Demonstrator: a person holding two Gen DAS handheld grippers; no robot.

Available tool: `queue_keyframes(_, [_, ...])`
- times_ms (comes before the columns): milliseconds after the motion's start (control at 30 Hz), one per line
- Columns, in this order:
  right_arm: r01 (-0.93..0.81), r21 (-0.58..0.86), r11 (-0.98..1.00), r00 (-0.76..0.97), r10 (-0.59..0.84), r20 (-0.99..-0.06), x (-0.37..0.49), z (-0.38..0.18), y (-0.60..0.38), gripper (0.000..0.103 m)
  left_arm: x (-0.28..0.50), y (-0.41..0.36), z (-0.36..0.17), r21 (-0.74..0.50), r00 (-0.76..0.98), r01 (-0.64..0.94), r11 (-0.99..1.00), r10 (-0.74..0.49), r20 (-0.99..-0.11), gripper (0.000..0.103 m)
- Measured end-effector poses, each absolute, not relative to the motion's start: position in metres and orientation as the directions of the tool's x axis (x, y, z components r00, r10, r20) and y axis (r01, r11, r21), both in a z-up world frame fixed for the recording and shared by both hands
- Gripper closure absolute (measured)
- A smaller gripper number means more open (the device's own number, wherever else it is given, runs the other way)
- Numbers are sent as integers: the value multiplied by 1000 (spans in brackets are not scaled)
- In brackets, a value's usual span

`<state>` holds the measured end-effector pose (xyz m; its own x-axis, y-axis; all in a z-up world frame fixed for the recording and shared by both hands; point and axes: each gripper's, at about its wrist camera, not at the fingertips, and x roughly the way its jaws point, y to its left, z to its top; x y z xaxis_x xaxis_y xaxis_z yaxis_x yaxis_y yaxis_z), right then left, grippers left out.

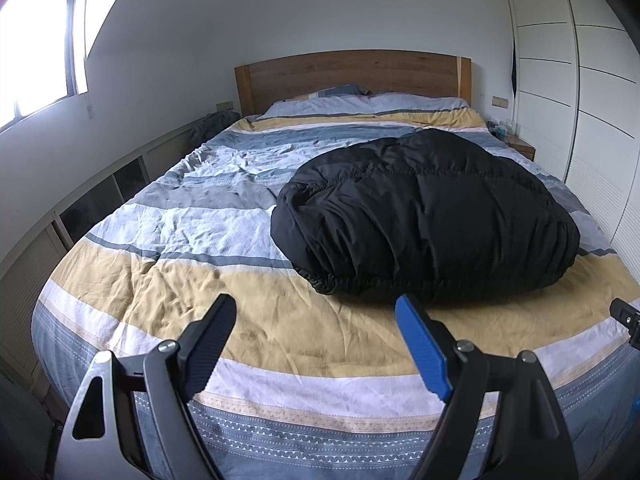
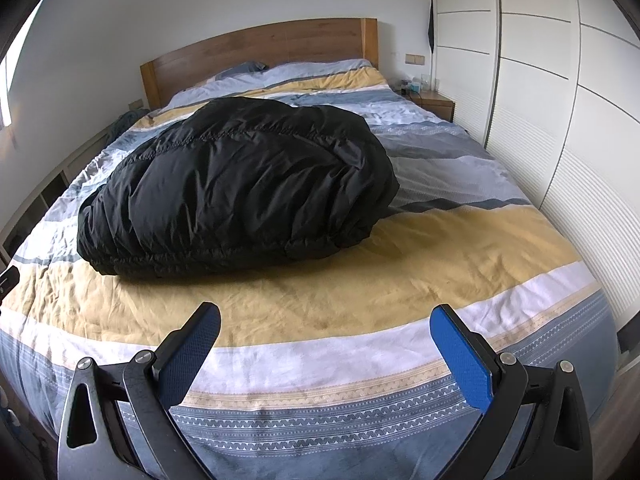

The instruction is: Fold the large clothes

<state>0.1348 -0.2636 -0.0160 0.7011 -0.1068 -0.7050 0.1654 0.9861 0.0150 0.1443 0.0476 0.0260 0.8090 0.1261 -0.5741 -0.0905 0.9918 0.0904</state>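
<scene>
A bulky black puffer jacket lies in a thick folded bundle on the striped duvet, its elastic hem facing the foot of the bed. My left gripper hovers open over the yellow stripe near the foot edge, short of the jacket's hem and a little left of it. My right gripper is also open, empty, above the same stripe, just in front of and to the right of the bundle. Neither touches the jacket. The right tool's tip shows at the left wrist view's right edge.
The bed has a wooden headboard with pillows below it. White wardrobe doors run close along the right side, with a small nightstand beyond. A low cabinet and a window line the left wall.
</scene>
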Motion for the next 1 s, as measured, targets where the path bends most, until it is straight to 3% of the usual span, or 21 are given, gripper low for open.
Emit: queue_keyframes(1000, [165, -11, 986, 696, -125, -707, 135, -19, -265, 0, 153, 60, 5, 95, 780, -53, 994, 101, -618, 22])
